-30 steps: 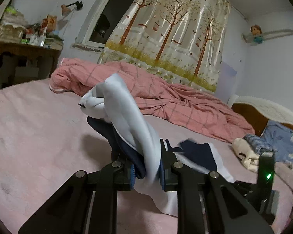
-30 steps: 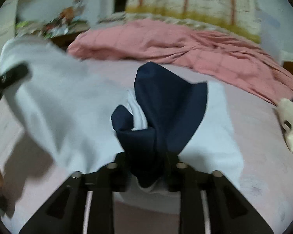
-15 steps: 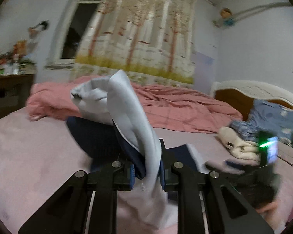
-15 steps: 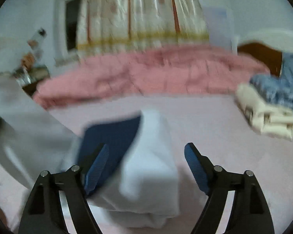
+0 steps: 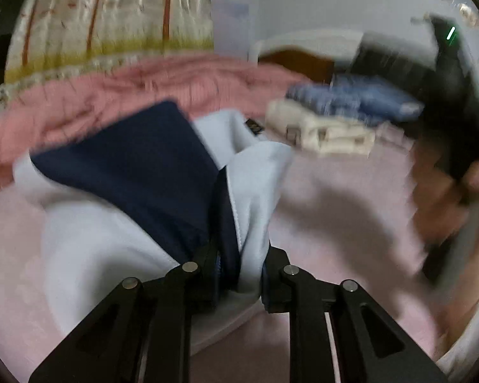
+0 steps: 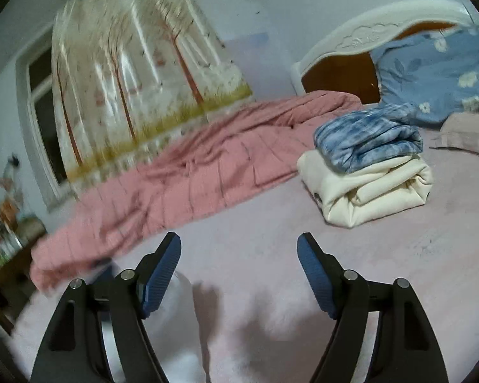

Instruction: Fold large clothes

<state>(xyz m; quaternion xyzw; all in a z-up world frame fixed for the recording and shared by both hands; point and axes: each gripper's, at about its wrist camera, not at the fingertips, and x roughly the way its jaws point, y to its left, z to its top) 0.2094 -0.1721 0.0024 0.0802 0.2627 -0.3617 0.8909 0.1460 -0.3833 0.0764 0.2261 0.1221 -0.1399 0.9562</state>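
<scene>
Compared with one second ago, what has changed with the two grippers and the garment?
The right gripper let go of the navy-and-white garment and drew away over the pink bed, fingers wide open. The left gripper swung rightward with the garment. Unchanged: the left grip on it, and the folded pile.

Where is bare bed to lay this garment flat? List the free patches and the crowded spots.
Free: the pink sheet ahead of the open right gripper, between the rumpled pink quilt and the folded stack. Crowded: the stack's corner by the headboard, and the quilt along the curtain. The left gripper holds the navy-and-white garment.
</scene>
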